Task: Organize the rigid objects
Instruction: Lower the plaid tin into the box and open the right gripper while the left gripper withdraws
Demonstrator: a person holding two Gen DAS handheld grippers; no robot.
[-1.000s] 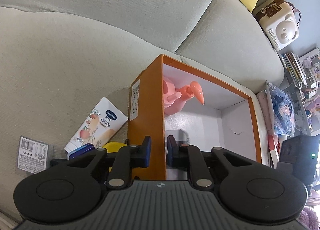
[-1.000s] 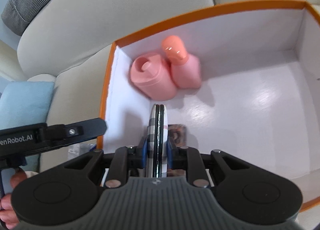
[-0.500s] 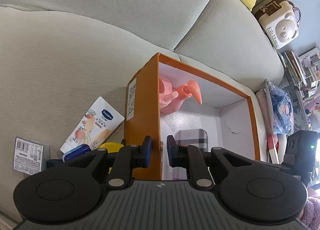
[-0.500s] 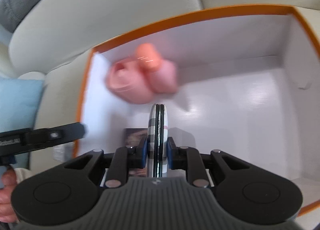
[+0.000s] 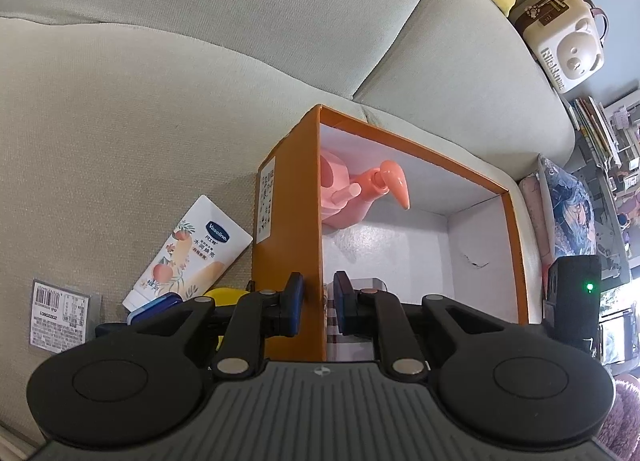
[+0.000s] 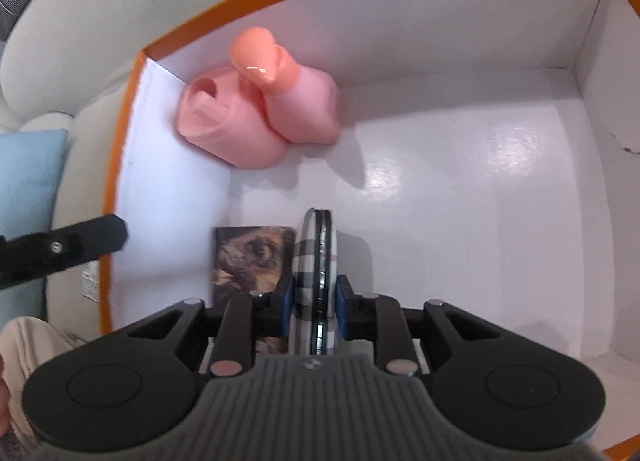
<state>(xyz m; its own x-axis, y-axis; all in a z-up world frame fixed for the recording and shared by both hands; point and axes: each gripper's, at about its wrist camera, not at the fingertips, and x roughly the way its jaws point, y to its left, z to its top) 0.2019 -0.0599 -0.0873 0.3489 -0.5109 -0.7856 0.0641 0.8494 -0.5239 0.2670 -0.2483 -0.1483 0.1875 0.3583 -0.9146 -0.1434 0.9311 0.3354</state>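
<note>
Partly done, by the look of it: the orange box (image 6: 120,165) on the sofa (image 5: 160,101) already holds two pink bottles (image 6: 256,117) tucked at its 11 o'clock corner and a small picture card (image 6: 252,257) flat on the floor near 7 o'clock. The right gripper (image 6: 314,297) is clenched on a plaid compact (image 6: 314,261), held on edge just above the box floor beside the card, not yet let go. The left gripper (image 5: 316,299) straddles the box's near wall, its fingers slightly apart on either side; whether it truly pinches the wall I cannot tell. Outside at 9 o'clock a lotion tube (image 5: 192,253), a yellow item (image 5: 226,295) and a barcode packet (image 5: 60,315) wait. Compared with a second ago, the compact sits lower and deeper inside, and the card shows more fully.
</note>
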